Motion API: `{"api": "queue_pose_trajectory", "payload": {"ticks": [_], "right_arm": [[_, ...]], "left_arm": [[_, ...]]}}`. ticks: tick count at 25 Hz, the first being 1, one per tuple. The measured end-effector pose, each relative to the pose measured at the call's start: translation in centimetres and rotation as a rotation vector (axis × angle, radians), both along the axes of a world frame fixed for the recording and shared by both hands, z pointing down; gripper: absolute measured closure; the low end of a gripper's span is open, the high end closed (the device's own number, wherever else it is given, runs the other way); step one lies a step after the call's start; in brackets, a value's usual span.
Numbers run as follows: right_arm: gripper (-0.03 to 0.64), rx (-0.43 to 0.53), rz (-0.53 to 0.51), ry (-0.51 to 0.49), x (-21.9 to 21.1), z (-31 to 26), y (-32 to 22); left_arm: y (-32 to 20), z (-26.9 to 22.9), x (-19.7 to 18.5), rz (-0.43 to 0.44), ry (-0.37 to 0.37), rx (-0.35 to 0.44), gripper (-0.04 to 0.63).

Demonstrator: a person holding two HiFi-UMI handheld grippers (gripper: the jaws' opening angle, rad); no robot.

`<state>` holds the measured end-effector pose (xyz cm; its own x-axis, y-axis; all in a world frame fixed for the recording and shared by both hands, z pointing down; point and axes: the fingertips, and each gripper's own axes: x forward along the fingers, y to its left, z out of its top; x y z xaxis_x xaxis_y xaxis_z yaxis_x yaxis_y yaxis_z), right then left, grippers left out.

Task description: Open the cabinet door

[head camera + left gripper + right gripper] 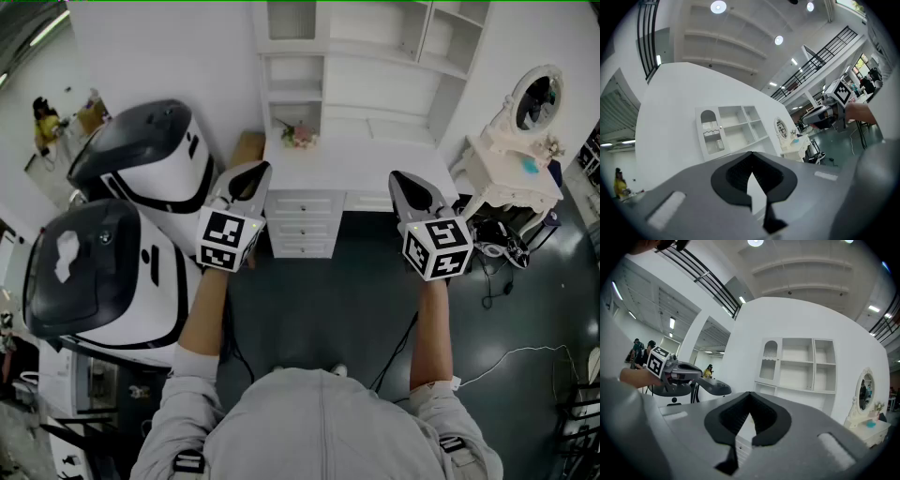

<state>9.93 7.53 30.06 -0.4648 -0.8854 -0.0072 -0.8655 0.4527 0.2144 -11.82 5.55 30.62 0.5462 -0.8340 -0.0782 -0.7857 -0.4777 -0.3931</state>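
A white wall unit stands ahead, with a small arched glass cabinet door at its upper left beside open shelves; the door looks closed. My left gripper and right gripper are held level, side by side, well short of the unit and above its white desk top. Both are shut with nothing between the jaws, as the left gripper and right gripper show in their own views. Each gripper view also catches the other: right gripper, left gripper.
Three drawers sit under the desk, with a small flower bunch on its top. Two white pod-shaped machines with dark tops stand close on the left. A dressing table with an oval mirror stands right; cables lie on the dark floor.
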Motion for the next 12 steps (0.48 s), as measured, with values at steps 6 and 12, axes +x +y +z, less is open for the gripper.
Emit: {"api": "queue_pose_trajectory", "payload": {"ticks": [6, 12], "right_arm": [[0.617, -0.003, -0.002, -0.011, 0.6, 0.2, -0.4], [0.615, -0.001, -0.052, -0.046, 1.7, 0.4, -0.9]], "left_arm": [[-0.4, 0.4, 0.4, -0.008, -0.001, -0.006, 0.578], [-0.7, 0.8, 1.5, -0.030, -0.003, -0.014, 0.578]]}}
